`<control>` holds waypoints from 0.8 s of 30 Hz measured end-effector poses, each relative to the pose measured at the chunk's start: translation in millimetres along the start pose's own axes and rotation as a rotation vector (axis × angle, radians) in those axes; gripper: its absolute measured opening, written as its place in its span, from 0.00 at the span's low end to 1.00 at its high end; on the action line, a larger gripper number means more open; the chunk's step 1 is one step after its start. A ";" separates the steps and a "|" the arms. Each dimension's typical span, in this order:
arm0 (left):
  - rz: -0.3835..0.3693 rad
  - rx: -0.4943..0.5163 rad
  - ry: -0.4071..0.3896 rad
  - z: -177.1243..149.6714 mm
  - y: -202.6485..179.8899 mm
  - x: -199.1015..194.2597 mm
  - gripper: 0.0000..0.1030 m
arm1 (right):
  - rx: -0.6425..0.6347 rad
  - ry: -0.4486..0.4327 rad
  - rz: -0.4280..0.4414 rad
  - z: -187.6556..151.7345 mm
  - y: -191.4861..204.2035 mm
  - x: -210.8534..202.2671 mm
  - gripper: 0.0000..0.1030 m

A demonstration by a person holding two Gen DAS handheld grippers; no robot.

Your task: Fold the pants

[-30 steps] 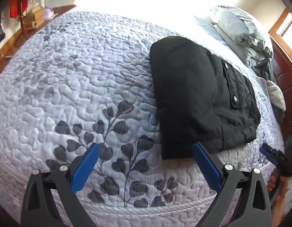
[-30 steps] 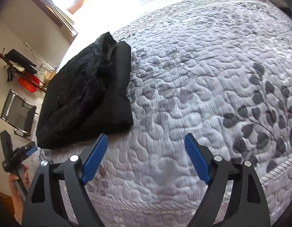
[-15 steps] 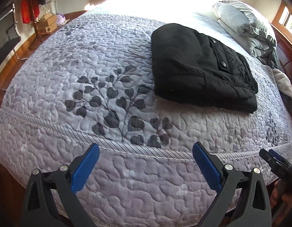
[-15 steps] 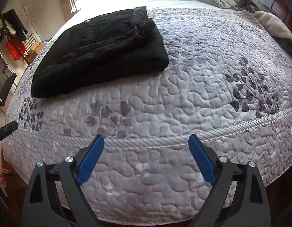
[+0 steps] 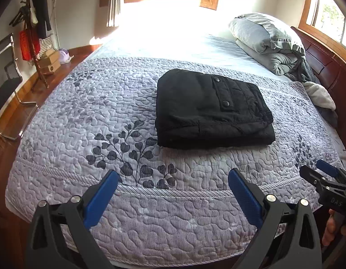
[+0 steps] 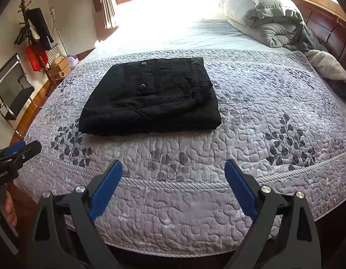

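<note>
Both tools, left tool (image 5: 173,188) and right tool (image 6: 173,177), are spread wide and empty; folded black pants (image 5: 211,109) lie ahead on the bed (image 5: 83,112).

1. You have bare quilt (image 5: 87,121) on every side of the folded pants (image 5: 208,112), widest to their left and along the near edge.
2. Your left hand-held gripper (image 5: 173,192) and right hand-held gripper (image 6: 173,179) hang spread wide off the bed's foot (nothing between them and the pants).
3. Toward the headboard, the piled pillows (image 5: 262,35) and rumpled blanket (image 6: 278,31) block you.
4. A chair (image 6: 14,89) crowds the floor at left.
</note>
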State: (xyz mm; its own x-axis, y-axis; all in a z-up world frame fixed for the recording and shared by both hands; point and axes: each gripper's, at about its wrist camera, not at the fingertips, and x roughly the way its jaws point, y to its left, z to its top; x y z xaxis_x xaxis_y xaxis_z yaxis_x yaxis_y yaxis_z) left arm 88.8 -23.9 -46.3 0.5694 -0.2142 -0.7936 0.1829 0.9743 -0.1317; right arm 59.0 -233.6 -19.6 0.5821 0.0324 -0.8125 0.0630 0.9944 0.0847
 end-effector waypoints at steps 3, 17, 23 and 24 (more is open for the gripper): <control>0.007 0.010 0.000 -3.3 2.7 0.5 0.96 | 0.003 -0.004 -0.001 -2.1 -2.9 -3.3 0.89; -0.027 0.023 0.000 -4.0 -11.0 -3.4 0.96 | -0.002 0.006 0.011 -5.5 -0.6 -0.9 0.89; -0.030 0.030 0.008 -2.9 -12.9 -0.7 0.96 | -0.004 0.008 0.010 -5.9 -0.4 0.5 0.89; -0.028 0.032 0.009 -3.1 -13.3 -0.4 0.96 | -0.003 0.008 0.011 -6.0 -0.5 0.8 0.89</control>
State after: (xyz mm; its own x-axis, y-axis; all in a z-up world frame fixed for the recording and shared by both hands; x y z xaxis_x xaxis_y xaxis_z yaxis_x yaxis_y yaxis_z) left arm 83.7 -36.5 -46.0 0.5569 -0.2405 -0.7950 0.2241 0.9652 -0.1350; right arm 54.5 -233.5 -23.7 0.5765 0.0438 -0.8159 0.0540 0.9943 0.0916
